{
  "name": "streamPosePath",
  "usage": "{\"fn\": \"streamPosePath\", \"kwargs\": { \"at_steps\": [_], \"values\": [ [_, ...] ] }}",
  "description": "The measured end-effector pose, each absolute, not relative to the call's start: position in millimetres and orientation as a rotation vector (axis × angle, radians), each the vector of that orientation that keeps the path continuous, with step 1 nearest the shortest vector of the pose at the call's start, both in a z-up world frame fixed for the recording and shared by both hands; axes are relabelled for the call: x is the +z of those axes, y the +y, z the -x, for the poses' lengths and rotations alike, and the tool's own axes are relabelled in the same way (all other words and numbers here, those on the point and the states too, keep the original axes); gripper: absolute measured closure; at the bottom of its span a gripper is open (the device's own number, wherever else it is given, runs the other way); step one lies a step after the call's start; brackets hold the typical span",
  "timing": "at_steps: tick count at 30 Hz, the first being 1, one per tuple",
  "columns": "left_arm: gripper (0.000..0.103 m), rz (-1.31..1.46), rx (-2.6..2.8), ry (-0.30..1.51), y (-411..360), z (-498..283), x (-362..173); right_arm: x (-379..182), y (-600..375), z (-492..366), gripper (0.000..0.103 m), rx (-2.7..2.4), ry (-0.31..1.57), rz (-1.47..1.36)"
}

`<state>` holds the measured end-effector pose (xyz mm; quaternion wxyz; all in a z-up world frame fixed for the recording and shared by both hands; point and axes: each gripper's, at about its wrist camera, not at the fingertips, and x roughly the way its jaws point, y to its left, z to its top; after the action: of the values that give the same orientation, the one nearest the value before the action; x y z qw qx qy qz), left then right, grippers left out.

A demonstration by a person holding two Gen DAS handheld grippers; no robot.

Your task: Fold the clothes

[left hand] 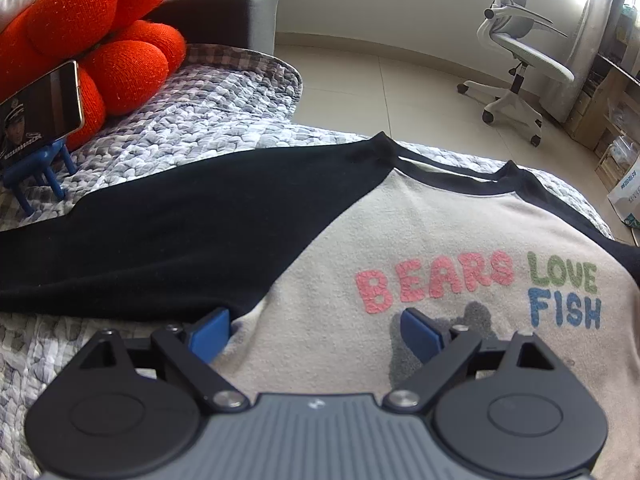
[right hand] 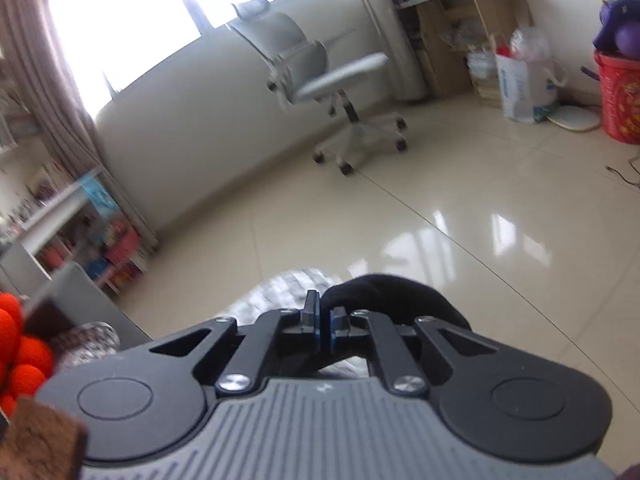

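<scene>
Low over the bed, the left gripper (left hand: pixel 316 330) hangs with its blue fingers (left hand: pixel 210 334) spread wide above the cream chest of the shirt (left hand: pixel 400 232), which lies flat on the quilt (left hand: pixel 192 128). Meanwhile the right gripper (right hand: pixel 324 322) points out toward the floor (right hand: pixel 460 208), pinched tight on a black sleeve (right hand: pixel 392 296).

shirt (left hand: pixel 360 240): 1 centre | orange cushion (left hand: pixel 80 28): 1 upper left | phone (left hand: pixel 40 108): 1 left edge | office chair (left hand: pixel 516 60): 1 upper right | red bucket (right hand: pixel 618 96): 1 right edge
</scene>
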<state>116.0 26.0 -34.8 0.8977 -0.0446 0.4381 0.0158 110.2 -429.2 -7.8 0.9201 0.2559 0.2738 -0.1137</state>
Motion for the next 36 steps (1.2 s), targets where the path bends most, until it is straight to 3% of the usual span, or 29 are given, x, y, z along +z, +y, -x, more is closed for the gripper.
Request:
{"fn": "streamPosePath", "kwargs": {
  "at_steps": [4, 8, 10, 13, 18, 23, 26, 36],
  "values": [
    [0.011, 0.089, 0.032, 0.910, 26.4, -116.0, -34.7, -59.3, -459.3, -115.5, 0.088, -0.236, 0.764, -0.768],
    [0.011, 0.077, 0.032, 0.911, 24.5, -116.1, -35.8, -86.3, -480.3, -115.3, 0.087, -0.204, 0.783, -1.105],
    [0.010, 0.071, 0.032, 0.912, 23.5, -116.6, -36.2, -87.3, -478.6, -119.8, 0.087, -0.216, 0.774, -1.114],
    [0.010, 0.077, 0.034, 0.911, 24.3, -117.4, -36.2, -67.0, -465.8, -122.1, 0.091, -0.248, 0.709, -0.985],
    [0.010, 0.082, 0.033, 0.911, 26.3, -117.9, -36.4, 1.9, -438.1, -101.4, 0.093, -0.156, 0.409, -0.654],
    [0.010, 0.084, 0.031, 0.913, 26.2, -118.7, -36.3, -30.5, -432.7, -116.7, 0.093, -0.309, 0.641, -0.498],
    [0.010, 0.097, 0.028, 0.913, 28.2, -118.3, -36.0, -47.1, -454.4, -108.2, 0.093, -0.334, 0.702, -0.624],
    [0.009, 0.097, 0.024, 0.915, 29.8, -118.8, -36.4, 1.0, -379.9, -92.9, 0.093, -0.264, 0.302, -0.080]
  ]
}}
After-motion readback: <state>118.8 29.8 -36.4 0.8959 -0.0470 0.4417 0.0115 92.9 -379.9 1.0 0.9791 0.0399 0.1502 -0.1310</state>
